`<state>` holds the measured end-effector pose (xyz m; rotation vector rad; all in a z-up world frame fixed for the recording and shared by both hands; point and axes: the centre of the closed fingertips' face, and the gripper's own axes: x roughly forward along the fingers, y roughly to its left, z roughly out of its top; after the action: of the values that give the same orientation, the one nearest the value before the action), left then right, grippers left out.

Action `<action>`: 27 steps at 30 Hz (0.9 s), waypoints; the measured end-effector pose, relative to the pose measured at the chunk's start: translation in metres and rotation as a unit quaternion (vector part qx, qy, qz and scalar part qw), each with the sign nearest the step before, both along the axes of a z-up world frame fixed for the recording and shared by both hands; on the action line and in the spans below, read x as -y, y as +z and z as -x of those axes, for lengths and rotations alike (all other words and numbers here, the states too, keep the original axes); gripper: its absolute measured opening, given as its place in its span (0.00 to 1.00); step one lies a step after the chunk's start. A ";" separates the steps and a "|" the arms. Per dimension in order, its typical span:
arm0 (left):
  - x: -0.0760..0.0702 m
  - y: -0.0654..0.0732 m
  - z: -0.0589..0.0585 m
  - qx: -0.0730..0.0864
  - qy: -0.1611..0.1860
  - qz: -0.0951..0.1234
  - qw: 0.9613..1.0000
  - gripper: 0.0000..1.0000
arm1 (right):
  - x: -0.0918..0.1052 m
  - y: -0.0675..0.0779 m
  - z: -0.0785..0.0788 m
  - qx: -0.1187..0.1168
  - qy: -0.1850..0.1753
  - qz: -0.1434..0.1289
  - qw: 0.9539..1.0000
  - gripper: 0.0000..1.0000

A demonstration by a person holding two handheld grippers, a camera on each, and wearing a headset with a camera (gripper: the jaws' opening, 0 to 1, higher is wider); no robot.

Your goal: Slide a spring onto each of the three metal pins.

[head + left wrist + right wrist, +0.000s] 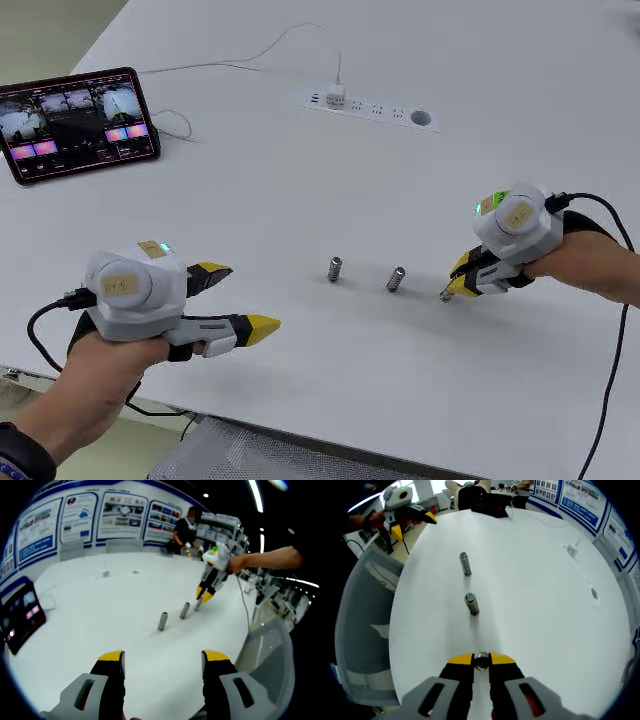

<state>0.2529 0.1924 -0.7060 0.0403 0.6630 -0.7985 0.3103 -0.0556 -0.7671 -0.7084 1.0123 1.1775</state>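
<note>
Two small metal pins stand upright on the white table point(300, 190). The left pin point(335, 268) point(163, 621) point(465, 563) carries a coiled spring; the middle pin point(396, 279) point(184, 610) point(471, 603) looks ribbed too. A third metal piece point(446, 295) point(481, 661) point(197, 605) stands in line to their right, and I cannot tell whether it is a pin or a spring. My right gripper point(458, 284) point(481, 659) point(206, 596) is shut on it, tips down at the table. My left gripper point(238, 297) point(163, 656) point(415, 512) hovers open and empty well left of the pins.
A tablet point(78, 122) lies at the far left, with a power strip point(365, 105) and its cable at the back. The table's near edge runs just below my left hand, and a grey mesh chair point(250, 450) point(365, 625) sits beneath it.
</note>
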 end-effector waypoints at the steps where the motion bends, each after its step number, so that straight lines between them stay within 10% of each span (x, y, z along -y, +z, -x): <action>1: 0.000 -0.001 0.000 0.000 0.000 0.000 1.000 0.63 | 0.000 -0.001 0.000 0.000 0.000 0.000 1.000 0.13; 27: 0.000 0.001 -0.001 0.001 0.003 0.001 1.000 0.64 | -0.001 -0.008 0.000 -0.006 -0.010 -0.002 1.000 0.20</action>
<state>0.2543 0.1928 -0.7047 0.0369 0.6605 -0.7944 0.3100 -0.0545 -0.7752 -0.6875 1.0251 1.1682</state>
